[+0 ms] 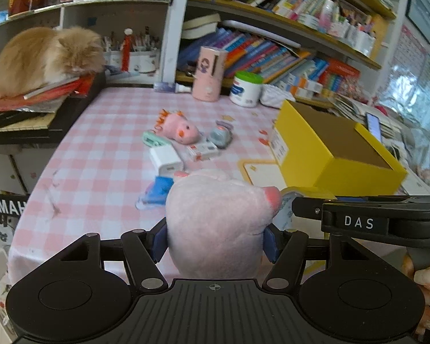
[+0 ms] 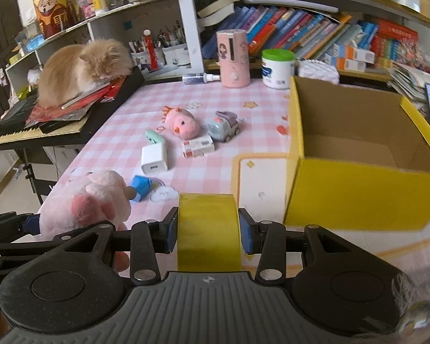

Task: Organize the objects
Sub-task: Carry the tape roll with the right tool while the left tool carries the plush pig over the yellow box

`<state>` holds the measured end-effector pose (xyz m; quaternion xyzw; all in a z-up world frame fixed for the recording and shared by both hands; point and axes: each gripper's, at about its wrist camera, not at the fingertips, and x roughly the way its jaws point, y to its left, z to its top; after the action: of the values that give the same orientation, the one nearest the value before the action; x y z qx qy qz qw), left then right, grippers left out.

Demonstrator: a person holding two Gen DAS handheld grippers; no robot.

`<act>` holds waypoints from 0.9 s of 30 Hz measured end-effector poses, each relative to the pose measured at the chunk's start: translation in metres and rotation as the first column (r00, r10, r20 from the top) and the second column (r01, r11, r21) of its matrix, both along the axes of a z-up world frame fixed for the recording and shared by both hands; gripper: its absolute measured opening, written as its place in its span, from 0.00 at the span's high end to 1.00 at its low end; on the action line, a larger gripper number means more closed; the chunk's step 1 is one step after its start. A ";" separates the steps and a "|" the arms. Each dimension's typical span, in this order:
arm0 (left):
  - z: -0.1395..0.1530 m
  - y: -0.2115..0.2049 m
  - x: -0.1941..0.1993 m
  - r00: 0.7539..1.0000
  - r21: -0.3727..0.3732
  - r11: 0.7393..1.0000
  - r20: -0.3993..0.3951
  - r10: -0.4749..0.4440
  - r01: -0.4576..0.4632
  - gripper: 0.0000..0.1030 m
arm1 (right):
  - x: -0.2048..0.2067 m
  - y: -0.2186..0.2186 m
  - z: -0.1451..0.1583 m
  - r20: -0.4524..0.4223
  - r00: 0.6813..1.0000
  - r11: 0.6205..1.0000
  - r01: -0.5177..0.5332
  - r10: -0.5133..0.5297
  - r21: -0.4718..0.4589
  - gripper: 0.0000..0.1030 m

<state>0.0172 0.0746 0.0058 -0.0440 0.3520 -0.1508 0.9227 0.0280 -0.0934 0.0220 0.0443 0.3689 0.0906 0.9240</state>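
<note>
- Left gripper [image 1: 215, 243]: clamped on pink plush pig [image 1: 215, 223], lifted off the cloth for transfer.
- Right gripper [image 2: 209, 233]: clenched across yellow tape roll [image 2: 208, 229], just beside the box.
- Yellow box [image 2: 358, 189]: open, empty, likely destination.
- Beyond, loose on checked tablecloth [image 2: 114, 132]: white charger [image 2: 154, 159], toy car [image 2: 223, 127].

A cluster of small things fills the middle of the table [image 2: 114, 132]: a white charger [image 2: 154, 160], a pink chick toy [image 2: 183, 123], a toy car [image 2: 223, 127] and a small white box [image 2: 197, 146]. To the right the open yellow box [image 2: 358, 192] stands with bare inside, its near wall rising just beside the tape roll [image 2: 209, 229]. Bare checked cloth lies along the left edge, below the cat [image 2: 83, 68] on the keyboard [image 2: 11, 136].
</note>
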 end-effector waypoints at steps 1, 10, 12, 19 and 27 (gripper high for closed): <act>-0.001 -0.001 -0.003 1.000 0.001 1.000 -0.004 -0.011 0.011 0.39 | -0.005 -0.001 -0.001 -0.003 1.000 1.000 0.010 -0.010 0.002 0.62; -0.010 -0.021 -0.026 0.990 -0.001 0.991 -0.040 -0.135 0.135 0.39 | -0.050 -0.018 -0.013 -0.039 0.993 0.994 0.111 -0.110 0.017 0.62; -0.011 -0.028 -0.029 0.985 -0.002 0.986 -0.046 -0.167 0.167 0.39 | -0.061 -0.025 -0.015 -0.047 0.988 0.989 0.145 -0.144 0.021 0.62; -0.013 -0.060 -0.038 0.953 0.006 0.954 -0.044 -0.299 0.299 0.39 | -0.092 -0.054 -0.021 -0.061 0.961 0.962 0.271 -0.269 0.031 0.62; -0.013 -0.089 -0.042 0.914 0.002 0.915 -0.046 -0.403 0.404 0.39 | -0.114 -0.082 -0.021 -0.068 0.920 0.921 0.389 -0.386 0.033 0.62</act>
<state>-0.0249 -0.0146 -0.0075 0.0315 0.3749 -0.3349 0.8639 -0.0862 -0.1756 0.0006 0.1403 0.3782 -0.0871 0.9109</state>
